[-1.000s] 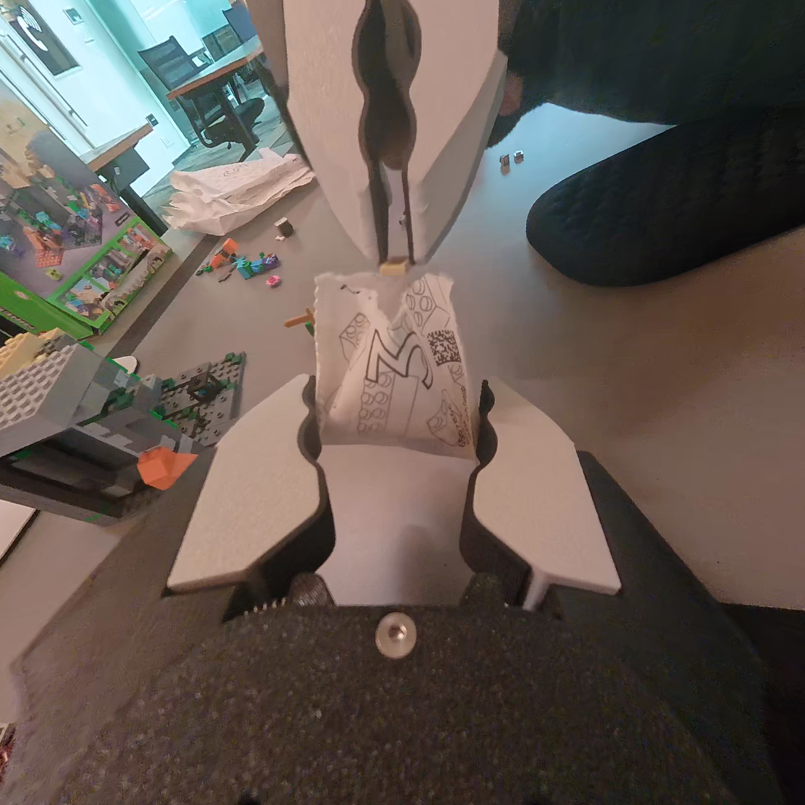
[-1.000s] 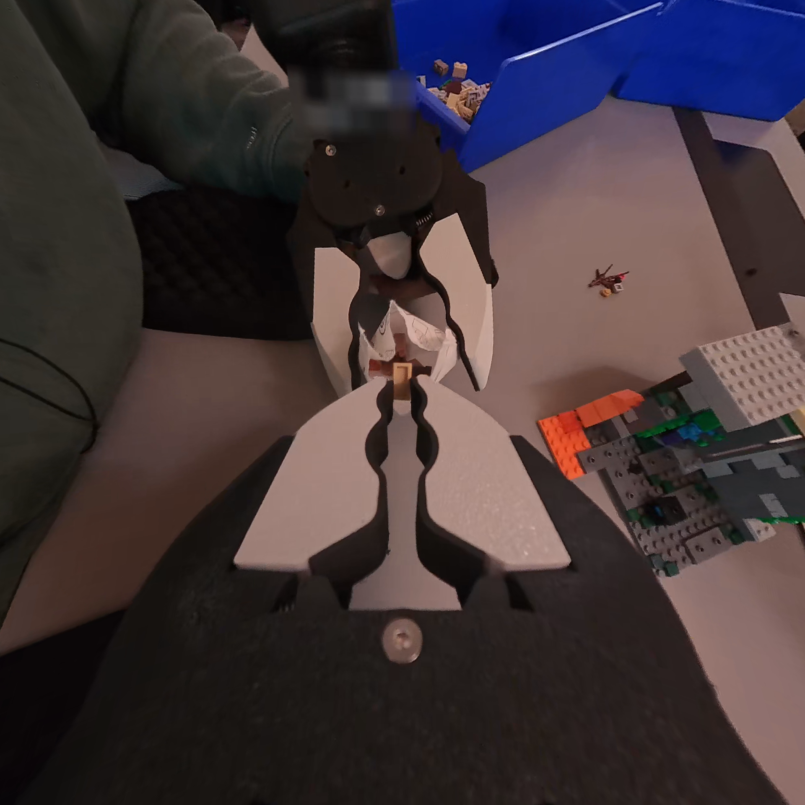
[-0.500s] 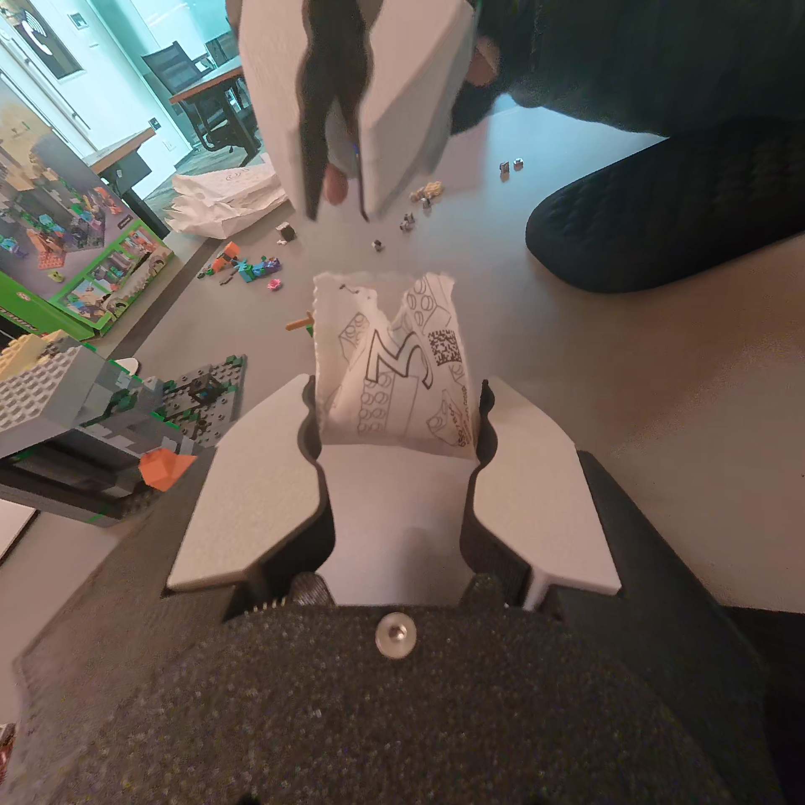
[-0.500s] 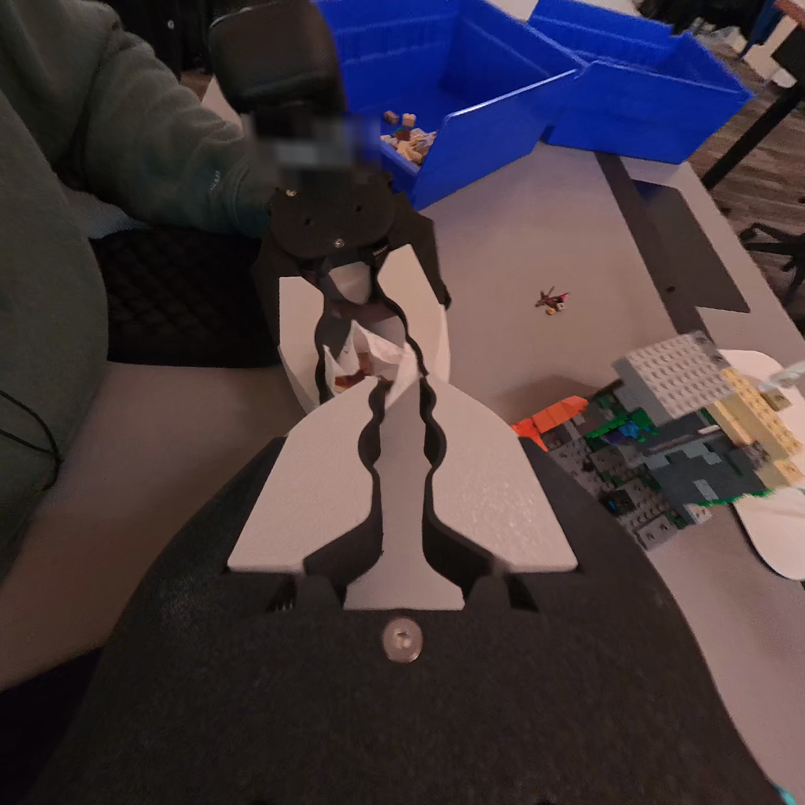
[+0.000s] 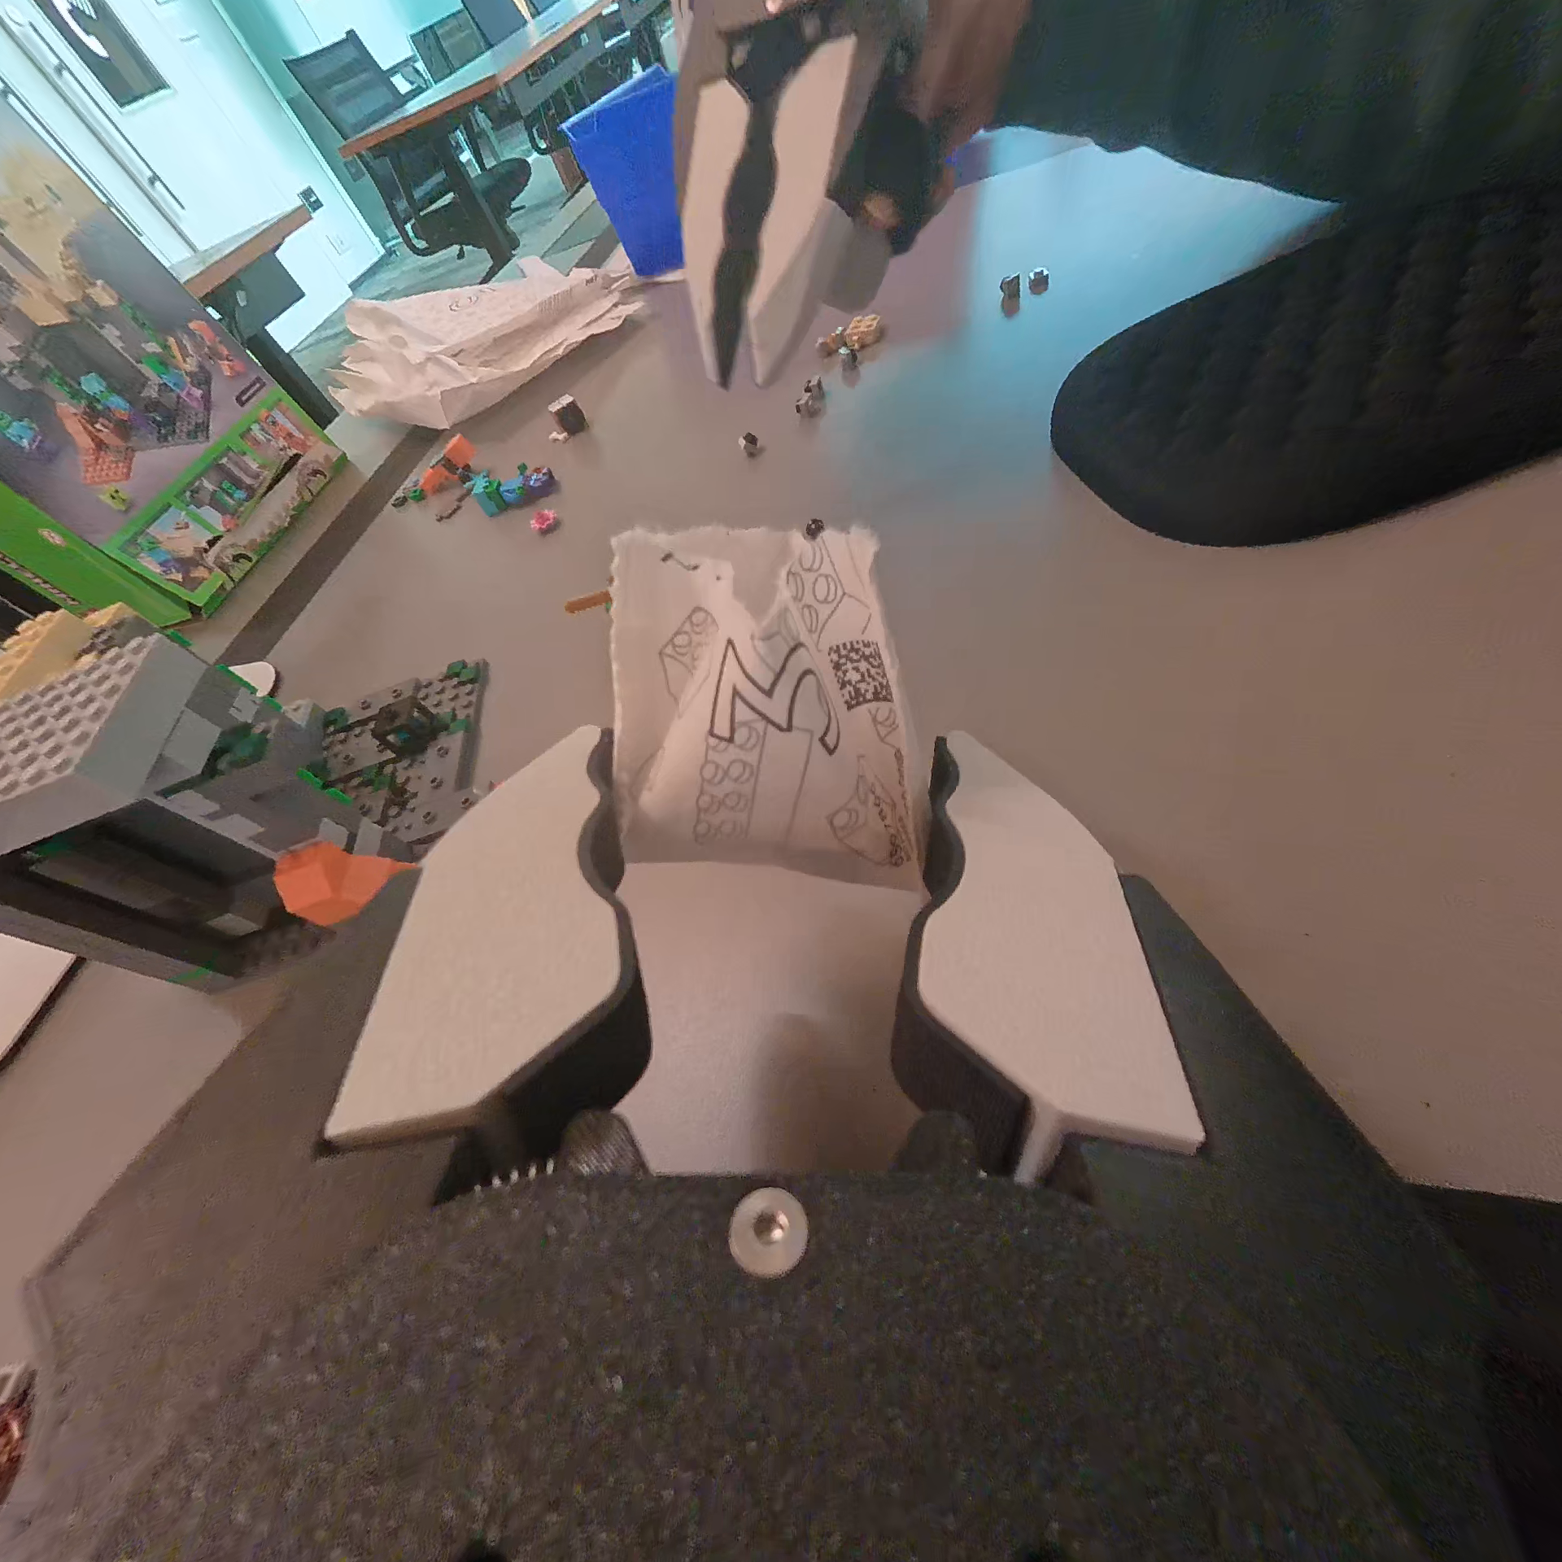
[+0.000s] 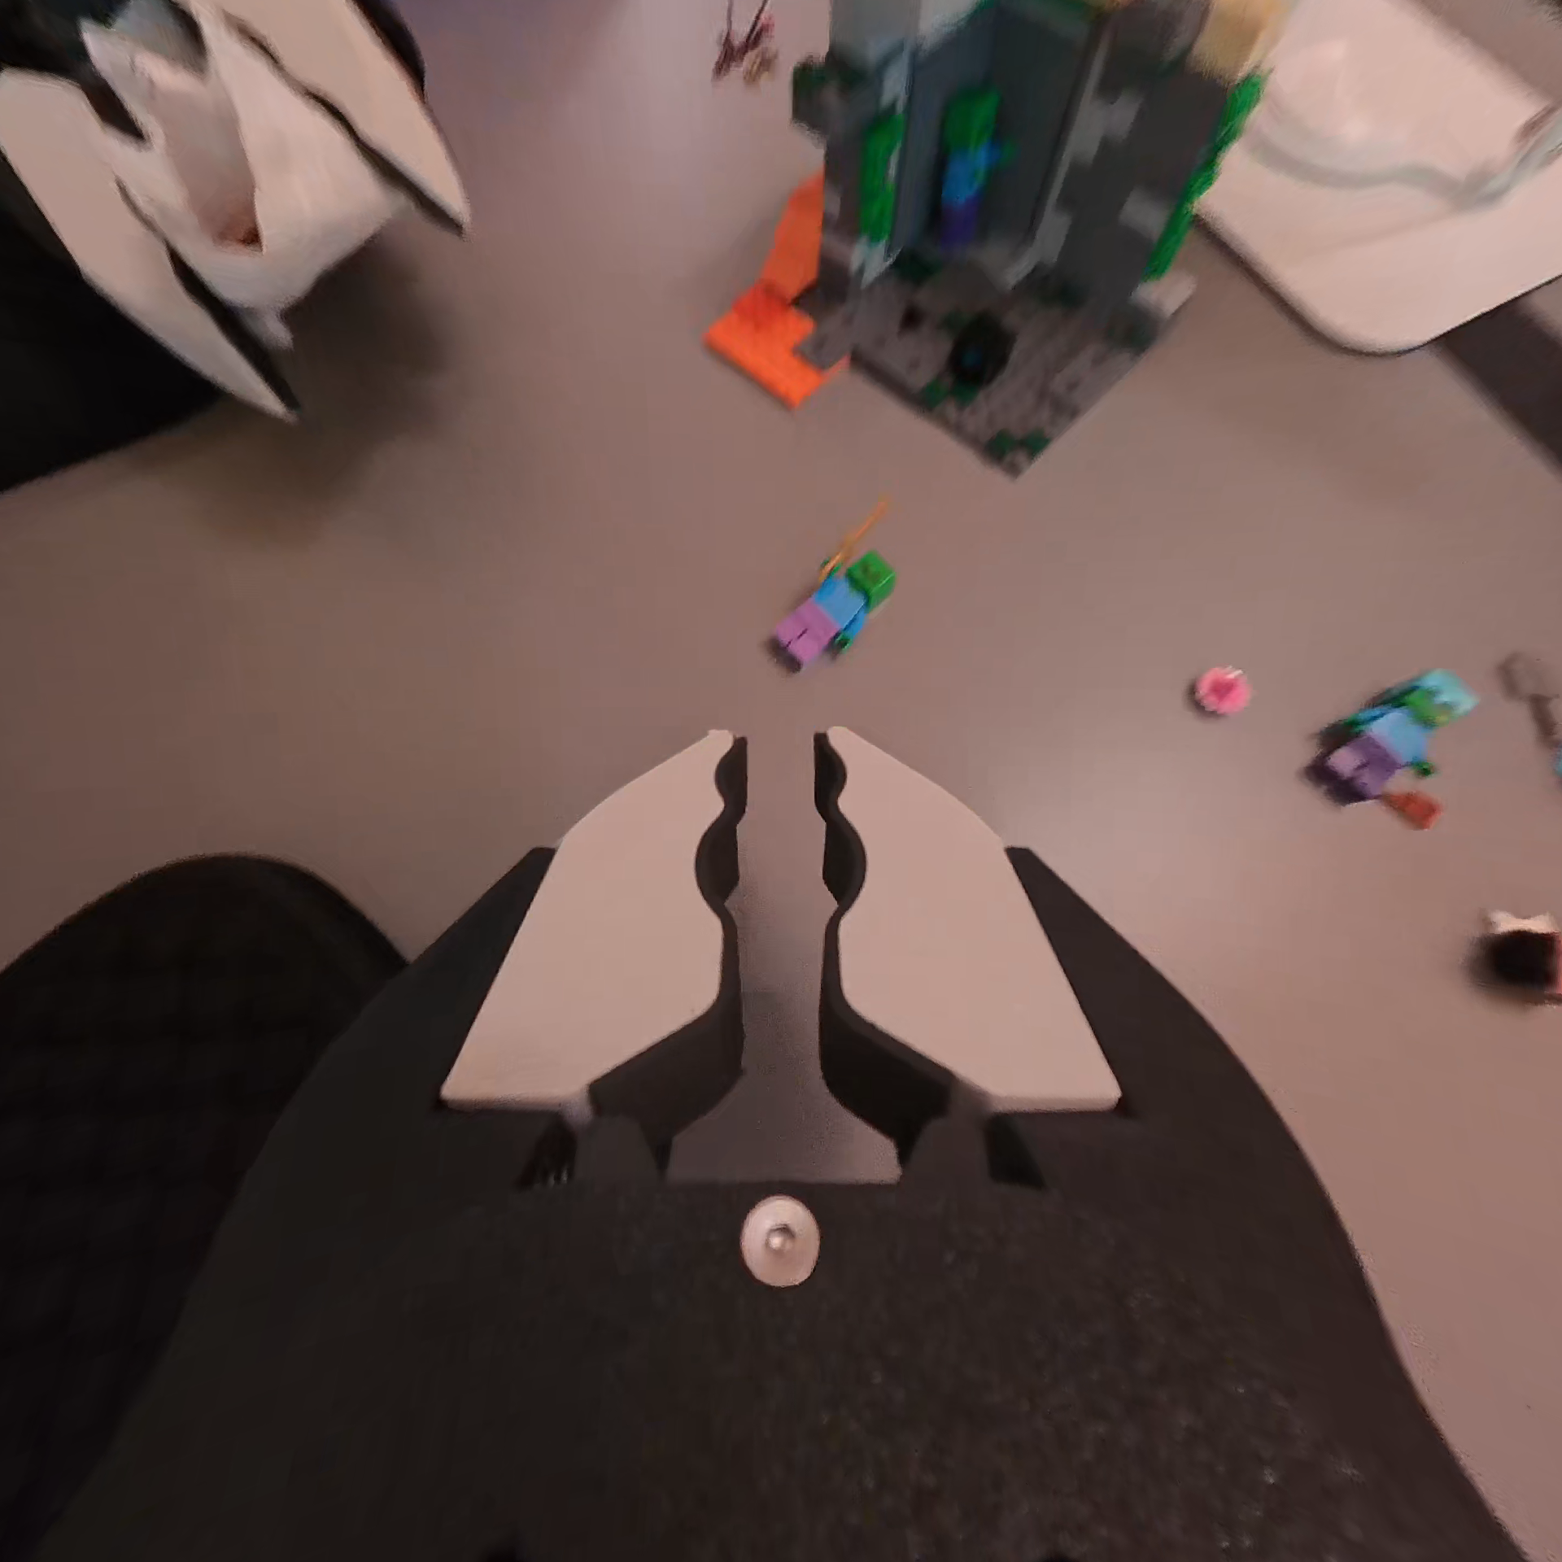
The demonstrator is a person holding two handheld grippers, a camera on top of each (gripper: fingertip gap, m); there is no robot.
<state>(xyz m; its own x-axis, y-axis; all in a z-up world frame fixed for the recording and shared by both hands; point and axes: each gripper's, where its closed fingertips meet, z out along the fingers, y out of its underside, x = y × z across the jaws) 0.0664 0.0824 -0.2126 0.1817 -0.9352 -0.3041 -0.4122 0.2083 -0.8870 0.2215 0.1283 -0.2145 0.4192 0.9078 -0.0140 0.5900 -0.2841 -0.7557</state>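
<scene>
Left gripper [image 5: 765, 761]: jaws spread wide and clamped on the flanks of a small white paper bag [image 5: 761, 701], torn ragged along its open top, printed with black line drawings of studded bricks and a dense square code. Smooth matte white finger [image 5: 499, 947] plates with wavy black inner edges, set on a coarse, speckled black body. Bag upright between the tips, mouth pointing away from the jaws, above the flat grey table [image 5: 1183, 761].

Ahead of the left jaws and higher up, the right gripper [image 5: 740, 372], tips pointing down over scattered tiny dark and tan pieces [image 5: 845, 346]. Left of the jaws, a blocky grey brick model [image 5: 161, 778] with green trim and an orange sloped corner; beyond it loose coloured bricks [image 5: 490, 490], crumpled white paper bags [image 5: 482, 338] and a glossy green-edged box [image 5: 144, 473]. Right of the jaws, a quilted black pad [image 5: 1318, 389].

Right gripper [image 6: 779, 744]: jaws slightly parted with a narrow gap, nothing between them. Just ahead of the tips, a small square-limbed figure [image 6: 832, 613], green head, blue torso, purple legs, lying on the table. Farther ahead, the grey brick model [image 6: 1006, 211], motion-blurred; to the right, what seems a second similar figure [image 6: 1386, 735] and a round pink piece [image 6: 1221, 690].
</scene>
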